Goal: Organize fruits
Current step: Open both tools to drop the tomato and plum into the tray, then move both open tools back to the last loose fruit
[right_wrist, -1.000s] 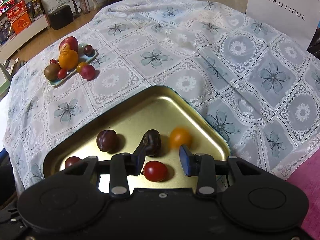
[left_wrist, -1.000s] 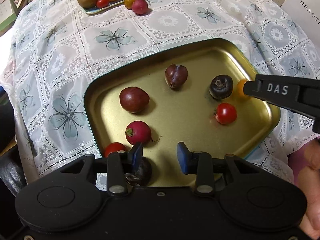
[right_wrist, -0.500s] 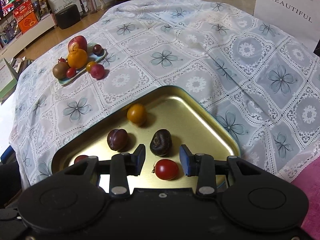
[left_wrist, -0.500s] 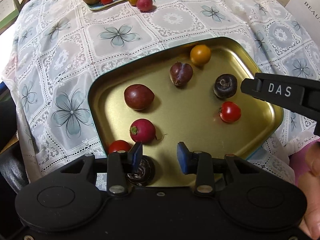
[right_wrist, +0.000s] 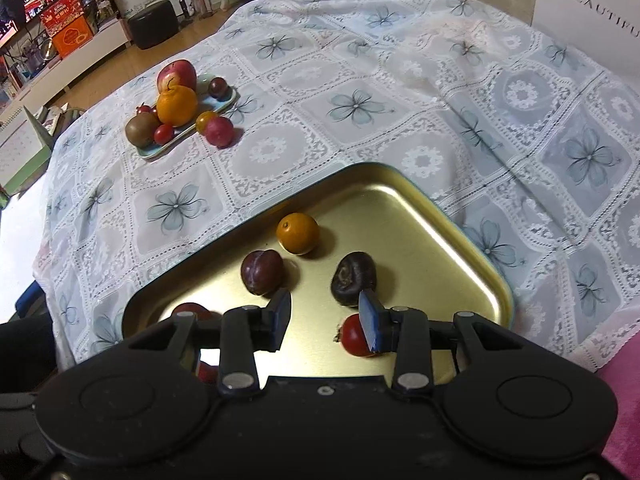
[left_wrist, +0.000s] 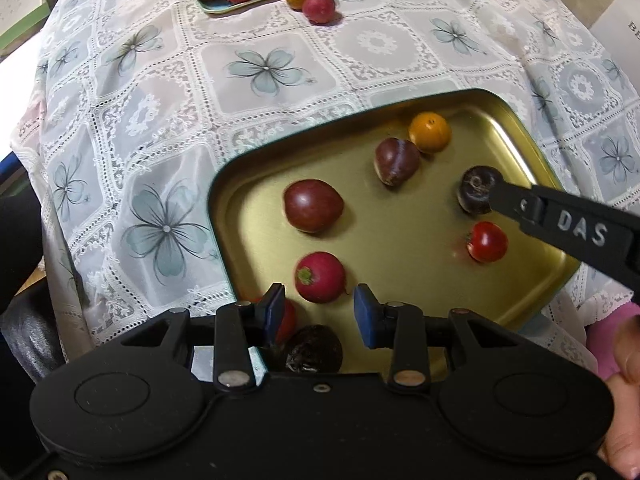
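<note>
While both jaws gape empty, only left view shows radish (left_wrist: 319, 276) on tray (left_wrist: 400, 248).

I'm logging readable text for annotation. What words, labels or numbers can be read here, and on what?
"DAS": raised letters on the right hand-held gripper, seen from the left wrist.
"BEAUTIFU", cut off at the frame edge: on the white bag at the table's far side.
Red boxes and TV screen in the background: print too small and blurred to read.

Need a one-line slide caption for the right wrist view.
Open right gripper hovers over a gold tray holding an orange fruit, plum and cherry tomato.
</note>
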{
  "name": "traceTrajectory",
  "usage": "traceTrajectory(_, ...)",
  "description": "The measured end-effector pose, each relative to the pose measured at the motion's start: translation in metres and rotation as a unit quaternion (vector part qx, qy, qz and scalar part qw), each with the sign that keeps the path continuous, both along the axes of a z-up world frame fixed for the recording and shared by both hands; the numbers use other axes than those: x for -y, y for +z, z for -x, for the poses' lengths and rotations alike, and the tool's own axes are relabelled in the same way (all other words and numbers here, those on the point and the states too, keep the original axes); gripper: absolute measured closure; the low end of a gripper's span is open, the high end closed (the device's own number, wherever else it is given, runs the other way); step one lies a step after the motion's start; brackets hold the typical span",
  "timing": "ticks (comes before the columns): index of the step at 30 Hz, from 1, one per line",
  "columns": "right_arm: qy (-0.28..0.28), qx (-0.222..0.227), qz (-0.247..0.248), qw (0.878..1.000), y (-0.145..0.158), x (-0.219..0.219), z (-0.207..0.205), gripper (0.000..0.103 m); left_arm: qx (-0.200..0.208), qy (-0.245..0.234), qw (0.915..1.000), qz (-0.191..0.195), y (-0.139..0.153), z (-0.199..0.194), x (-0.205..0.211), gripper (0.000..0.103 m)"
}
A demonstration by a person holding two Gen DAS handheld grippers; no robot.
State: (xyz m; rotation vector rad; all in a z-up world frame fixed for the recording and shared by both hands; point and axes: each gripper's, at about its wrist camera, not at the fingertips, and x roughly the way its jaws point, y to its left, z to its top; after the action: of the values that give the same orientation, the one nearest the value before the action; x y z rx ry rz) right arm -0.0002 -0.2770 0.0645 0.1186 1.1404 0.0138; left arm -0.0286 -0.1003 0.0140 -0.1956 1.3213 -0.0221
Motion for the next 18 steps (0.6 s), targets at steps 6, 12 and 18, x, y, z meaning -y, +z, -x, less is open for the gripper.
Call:
traceTrajectory(6, 0.003, -0.012, -0.037, 0.999, -0.005, -0.004, -0.012, 0.064, 0.011, 0.019, 0.9997, -0.01, 0.005, -0.024, -0.025, 0.058)
traceTrajectory(12, 0.019, -0.006, -0.041, 0.999, 0.0, -0.025, -0.036, 0.064, 0.029, 0.044, 0.998, -0.034, 0.014, -0.061, -0.053, 0.058)
traceTrajectory(18, 0.052, -0.009, -0.004, 0.999, -0.001, -0.057, -0.064, 0.064, 0.031, 0.054, 0.9965, -0.056, 0.015, -0.096, -0.074, 0.058)
